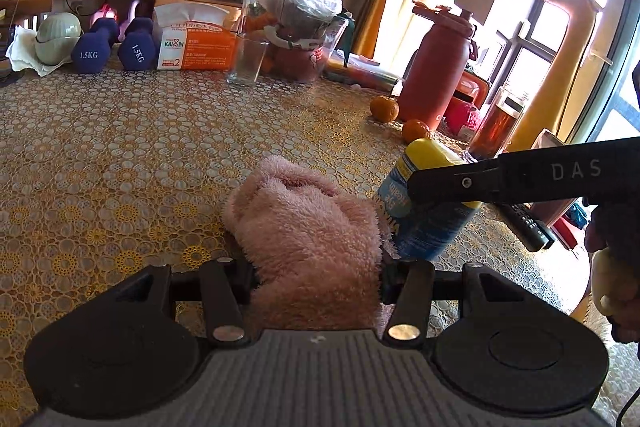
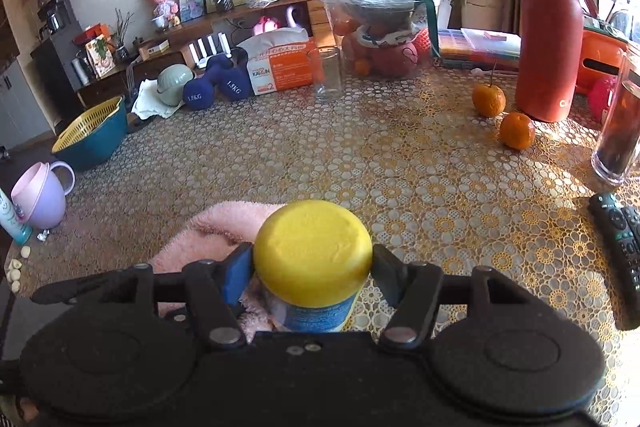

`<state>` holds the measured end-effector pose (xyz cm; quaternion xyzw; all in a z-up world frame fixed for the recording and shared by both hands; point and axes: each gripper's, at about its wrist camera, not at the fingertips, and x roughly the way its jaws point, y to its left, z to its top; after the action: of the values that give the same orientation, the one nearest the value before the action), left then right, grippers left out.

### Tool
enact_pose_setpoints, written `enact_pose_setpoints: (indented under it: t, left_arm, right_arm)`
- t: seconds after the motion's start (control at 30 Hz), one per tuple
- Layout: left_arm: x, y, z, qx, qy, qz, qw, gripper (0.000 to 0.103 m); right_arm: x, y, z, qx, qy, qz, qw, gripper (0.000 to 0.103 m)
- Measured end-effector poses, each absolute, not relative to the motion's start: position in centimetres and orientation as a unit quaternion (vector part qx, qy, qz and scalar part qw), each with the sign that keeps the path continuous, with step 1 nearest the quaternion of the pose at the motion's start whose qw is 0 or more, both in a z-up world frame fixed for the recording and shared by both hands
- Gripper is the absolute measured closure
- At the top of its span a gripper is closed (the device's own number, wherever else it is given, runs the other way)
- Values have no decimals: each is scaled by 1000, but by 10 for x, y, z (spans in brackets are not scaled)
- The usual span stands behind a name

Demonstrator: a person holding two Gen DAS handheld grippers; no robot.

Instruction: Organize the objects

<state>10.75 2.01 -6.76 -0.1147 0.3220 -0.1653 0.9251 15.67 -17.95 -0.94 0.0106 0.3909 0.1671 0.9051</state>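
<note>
A fluffy pink towel [image 1: 308,223] lies bunched on the patterned tablecloth [image 1: 160,147]. My left gripper [image 1: 318,275] is shut on its near end, a finger on each side. A blue bottle with a yellow cap [image 1: 428,203] stands just right of the towel. My right gripper [image 2: 312,267] is shut on the bottle just under the yellow cap [image 2: 314,251]; one of its fingers [image 1: 460,183] crosses the bottle in the left wrist view. The towel [image 2: 208,239] shows behind the bottle in the right wrist view.
Two oranges [image 2: 516,131] and a tall red flask [image 2: 550,43] stand at the right. A remote [image 2: 620,247] lies near the right edge. An empty glass [image 2: 326,73], a tissue box [image 2: 280,65], blue dumbbells [image 2: 216,87], a teal-and-yellow basket [image 2: 92,135] and a purple cup [image 2: 40,195] stand behind and left.
</note>
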Motion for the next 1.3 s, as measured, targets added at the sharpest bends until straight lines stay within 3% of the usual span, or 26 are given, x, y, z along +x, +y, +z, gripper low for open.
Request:
enact_pose_setpoints:
  t: [0.1,0.3,0.4,0.7,0.83,0.93,1.13,1.3]
  left_arm:
    - [106,26,-67,-116,319,-167,926,51]
    - [105,31,-67,-116,317,-178,924,51]
    - [102,33,-66,-112,314,-182,925,51]
    - [94,41,-62,-106,311,-184,926,51]
    - [88,41,-60,-97,313,-178,928,51]
    - [85,39,-60,-92,314,-175,929,51]
    - [84,29,-57,-84,317,-173,929,51]
    - [83,16,-42,-119,313,-185,924,51]
  right_arm:
    - [161,-170,-4,-29,400,191,896,31]
    - [168,-151,9,-107,412,231,875,29]
    - [171,-140,20,-164,420,275,849,22]
    - [188,-111,21,-314,437,349,767,21]
    - [203,-111,13,-305,460,355,755,26]
    - [209,-116,11,-272,479,365,751,42]
    - [202,-141,13,-219,474,348,779,43]
    - [191,-176,8,-103,468,281,831,43]
